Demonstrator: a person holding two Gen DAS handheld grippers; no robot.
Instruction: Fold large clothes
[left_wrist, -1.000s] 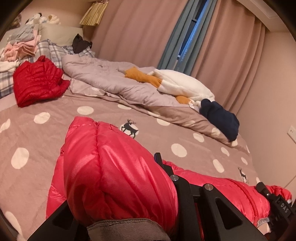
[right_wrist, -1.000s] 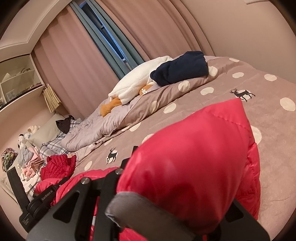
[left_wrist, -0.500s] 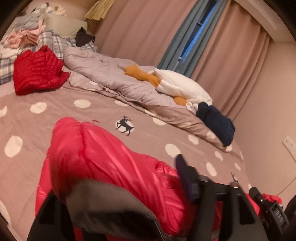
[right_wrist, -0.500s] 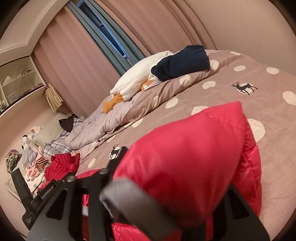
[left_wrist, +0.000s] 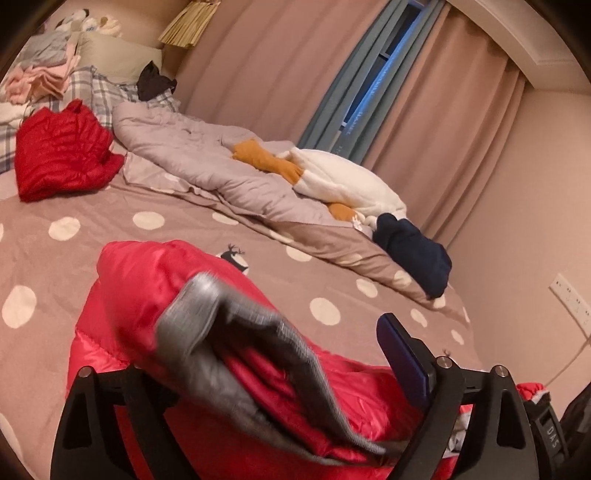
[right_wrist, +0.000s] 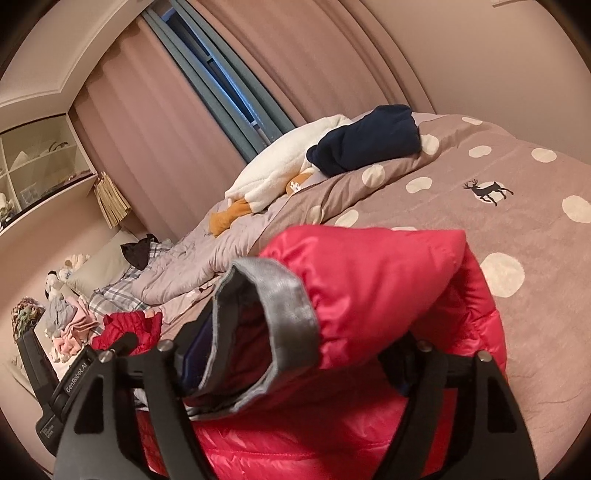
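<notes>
A pink-red down jacket (left_wrist: 155, 280) lies on the spotted bed cover (left_wrist: 48, 258). One sleeve with a grey cuff (left_wrist: 229, 343) lies between the wide-apart fingers of my left gripper (left_wrist: 280, 373), which is open; the cuff looks blurred and loose. In the right wrist view the other sleeve (right_wrist: 376, 280) with its grey cuff (right_wrist: 280, 306) lies between the spread fingers of my right gripper (right_wrist: 295, 365), also open. The jacket body (right_wrist: 295, 439) lies below.
A folded red jacket (left_wrist: 62, 151) lies near the pillows. A grey duvet (left_wrist: 207, 166), a white and orange plush (left_wrist: 332, 181) and a navy garment (left_wrist: 413, 251) lie along the far side. Folded clothes (left_wrist: 40, 74) sit at the headboard. Curtains and wall stand behind.
Both grippers have opened and let go of the sleeves. The grey cuffs have slid forward out of the fingers and the sleeves have dropped onto the jacket.
</notes>
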